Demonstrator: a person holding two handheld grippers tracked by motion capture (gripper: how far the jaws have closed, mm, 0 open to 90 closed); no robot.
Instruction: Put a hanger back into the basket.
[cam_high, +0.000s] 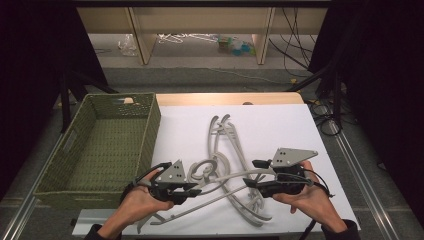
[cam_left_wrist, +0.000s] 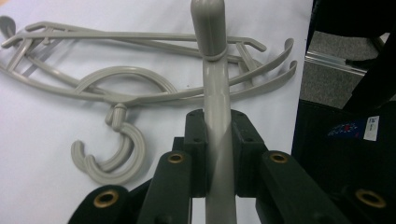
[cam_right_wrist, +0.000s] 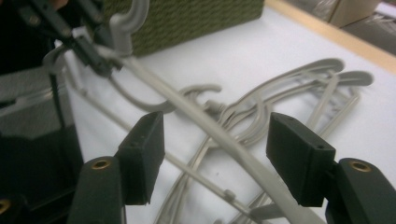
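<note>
Grey plastic hanger (cam_high: 220, 186) held at one end by the L gripper (cam_high: 196, 189), near the front edge of the white table sheet (cam_high: 280, 130). In the L gripper view the jaws are clamped on the hanger's arm (cam_left_wrist: 217, 135), pads pressing both sides; the arm's rounded tip sticks up beyond them. R gripper (cam_high: 248, 183) sits opposite, jaws wide apart w/ the same hanger's arm (cam_right_wrist: 219, 135) passing btwn them, touching neither pad; no grip. Pile of other grey hangers (cam_high: 225, 142) lies on the sheet behind & under the held one, hooks tangled, stretching toward the table's far side. Green woven basket (cam_high: 80, 170) stands just L of the sheet, beside the L hand (cam_high: 137, 202). R hand (cam_high: 307, 197) cups its gripper from below.
</note>
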